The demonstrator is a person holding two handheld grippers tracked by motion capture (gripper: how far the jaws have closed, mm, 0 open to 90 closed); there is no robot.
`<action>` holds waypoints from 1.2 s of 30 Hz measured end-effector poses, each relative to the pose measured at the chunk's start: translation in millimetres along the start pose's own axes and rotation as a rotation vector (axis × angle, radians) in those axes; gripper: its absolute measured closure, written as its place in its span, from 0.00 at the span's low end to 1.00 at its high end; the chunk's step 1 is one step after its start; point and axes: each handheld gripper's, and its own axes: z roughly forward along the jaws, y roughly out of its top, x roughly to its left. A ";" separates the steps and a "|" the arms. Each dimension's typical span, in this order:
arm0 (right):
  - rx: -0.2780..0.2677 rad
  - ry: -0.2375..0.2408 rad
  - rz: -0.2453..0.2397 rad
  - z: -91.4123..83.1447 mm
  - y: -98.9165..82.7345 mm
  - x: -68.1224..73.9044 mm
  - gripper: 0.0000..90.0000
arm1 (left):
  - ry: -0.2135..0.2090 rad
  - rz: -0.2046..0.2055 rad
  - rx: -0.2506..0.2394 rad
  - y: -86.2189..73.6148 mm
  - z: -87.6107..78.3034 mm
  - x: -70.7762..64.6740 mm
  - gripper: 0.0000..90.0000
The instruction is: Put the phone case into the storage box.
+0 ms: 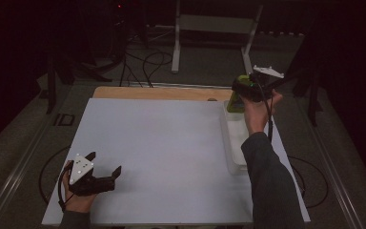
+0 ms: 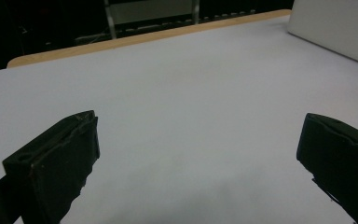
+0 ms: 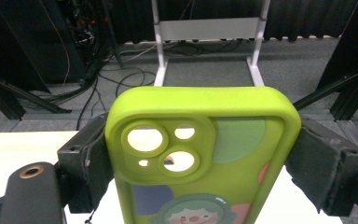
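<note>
A lime-green phone case (image 3: 200, 154) with camera cut-outs and a cartoon print stands upright between my right gripper's jaws, which press on both its sides. In the high view the phone case (image 1: 235, 101) hangs over the far end of a white tray (image 1: 233, 143), held there by my right gripper (image 1: 242, 91) at the table's far right. My left gripper (image 1: 106, 165) rests near the front left of the white table sheet (image 1: 162, 143), jaws wide apart with nothing between them. In its own view, my left gripper (image 2: 200, 154) looks across bare white sheet.
A wooden table edge (image 1: 157, 92) runs along the far side. Beyond it on the floor stand a white frame stand (image 1: 214, 28) and loose cables (image 1: 147, 62). The white tray's corner (image 2: 335, 28) shows at the upper right of the left gripper view.
</note>
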 end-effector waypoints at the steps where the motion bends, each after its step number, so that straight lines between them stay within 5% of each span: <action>1: 0.002 0.000 0.001 0.9 -0.3 0.0 0.18 | 0.001 0.000 0.000 0.0 -0.1 0.0 0.00; 36: 0.064 -0.043 -0.019 34.9 -12.3 1.9 0.18 | 0.000 -0.010 -0.006 -0.1 0.4 1.2 0.00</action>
